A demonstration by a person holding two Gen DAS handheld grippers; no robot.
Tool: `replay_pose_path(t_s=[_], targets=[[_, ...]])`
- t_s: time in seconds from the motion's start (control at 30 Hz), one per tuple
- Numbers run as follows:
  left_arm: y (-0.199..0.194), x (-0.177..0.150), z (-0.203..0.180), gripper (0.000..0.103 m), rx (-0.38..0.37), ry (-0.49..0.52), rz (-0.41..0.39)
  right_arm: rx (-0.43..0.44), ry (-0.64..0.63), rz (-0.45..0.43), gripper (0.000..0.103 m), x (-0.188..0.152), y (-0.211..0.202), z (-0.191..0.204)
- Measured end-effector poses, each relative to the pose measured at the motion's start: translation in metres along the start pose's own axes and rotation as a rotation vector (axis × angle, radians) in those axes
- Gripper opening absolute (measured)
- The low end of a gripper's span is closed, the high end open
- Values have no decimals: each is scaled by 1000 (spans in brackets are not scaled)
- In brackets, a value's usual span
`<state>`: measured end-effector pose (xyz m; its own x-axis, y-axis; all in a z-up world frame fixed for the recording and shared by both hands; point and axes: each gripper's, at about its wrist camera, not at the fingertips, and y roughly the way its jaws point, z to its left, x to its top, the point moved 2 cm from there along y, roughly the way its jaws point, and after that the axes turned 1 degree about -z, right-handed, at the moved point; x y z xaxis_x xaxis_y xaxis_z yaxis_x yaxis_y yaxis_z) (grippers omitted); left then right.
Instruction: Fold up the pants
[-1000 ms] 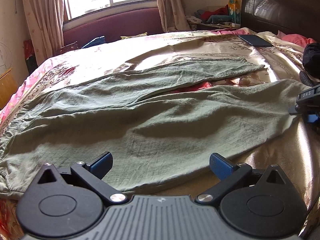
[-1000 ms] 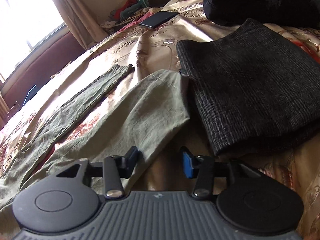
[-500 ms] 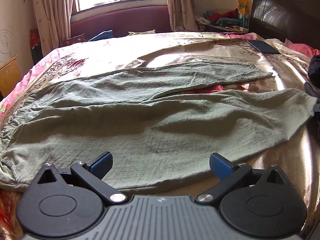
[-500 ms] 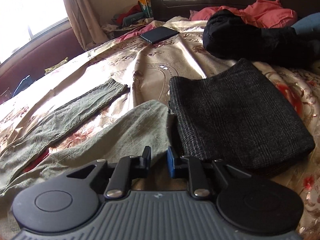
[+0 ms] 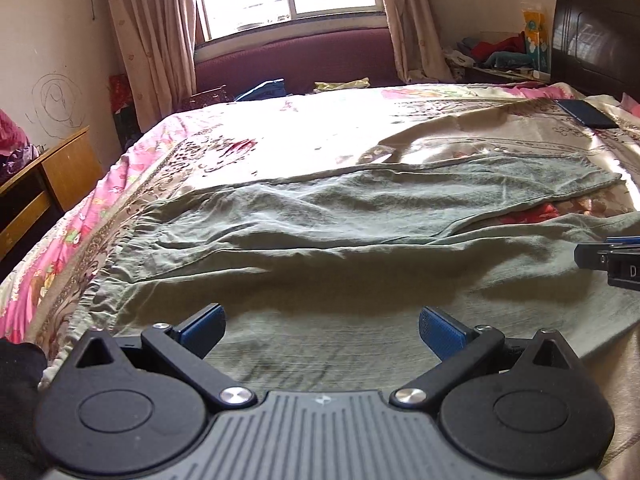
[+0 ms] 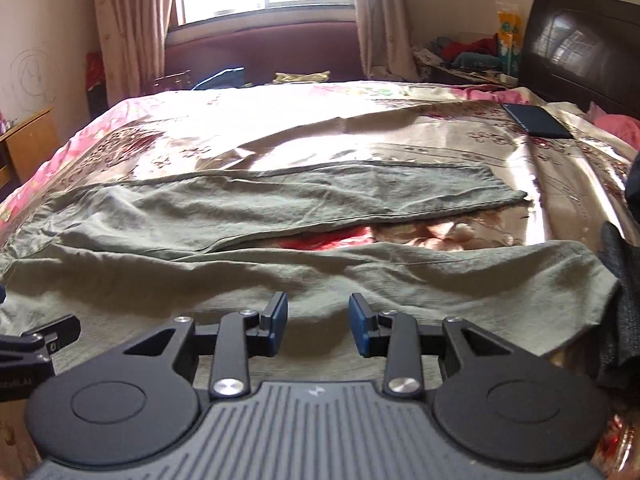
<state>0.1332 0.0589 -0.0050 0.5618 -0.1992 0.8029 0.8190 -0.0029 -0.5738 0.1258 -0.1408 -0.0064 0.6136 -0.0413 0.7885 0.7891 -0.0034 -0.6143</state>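
Lying flat across the bed (image 5: pixel 280 136), the green pants (image 5: pixel 340 264) stretch w/ waistband at 9 o'clock and both legs running toward 3 o'clock, a strip of bedspread showing between the legs near the cuffs. Left gripper (image 5: pixel 322 330) hovers low over the near leg, fingers (image 5: pixel 202 326) spread wide, nothing between them. Right gripper (image 6: pixel 318 324) sits over the near edge of the same leg closer to the cuff, fingers (image 6: pixel 276 322) at a narrow gap, holding nothing. In the left wrist view the right gripper's tip pokes in at 3 o'clock. Dark phone (image 6: pixel 536 120) rests on the bedspread at 2 o'clock, well apart from the pants. Dark knit fabric (image 6: pixel 624 292) lies just beside the near cuff.
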Motion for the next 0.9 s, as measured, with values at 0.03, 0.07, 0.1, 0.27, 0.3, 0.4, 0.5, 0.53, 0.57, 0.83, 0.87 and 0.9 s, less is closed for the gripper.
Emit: replay_pose_path(t_s=[0.03,0.07,0.1,0.27,0.3,0.4,0.5,0.53,0.57,0.83,0.87,0.9], targets=[[5,-2,12,103,31,8,0,42,-28,7,35,-1,9,17],[10,-4,26,103,61,9,4,80,-40,18,35,-2,17,29],[16,-8,40,103,89,4,16,119,-44,44,35,-4,26,40],[44,-44,110,103,197,1,157,169,-159,184,38,-10,53,72],[43,-49,120,103,185,-11,164,174,-188,169,38,-3,51,73],[37,-42,140,103,125,-51,158,195,-251,129,38,27,54,75],[42,-11,152,103,125,-16,66,212,-335,89,45,62,77,82],[48,1,156,103,114,4,40,217,-366,74,49,74,89,83],[54,11,160,103,109,21,19,224,-392,66,51,86,102,84],[196,90,208,103,39,128,47,306,-545,103,60,147,233,91],[208,93,213,103,43,123,56,328,-548,124,60,151,246,91],[224,96,222,103,38,109,69,345,-549,140,61,152,256,89]])
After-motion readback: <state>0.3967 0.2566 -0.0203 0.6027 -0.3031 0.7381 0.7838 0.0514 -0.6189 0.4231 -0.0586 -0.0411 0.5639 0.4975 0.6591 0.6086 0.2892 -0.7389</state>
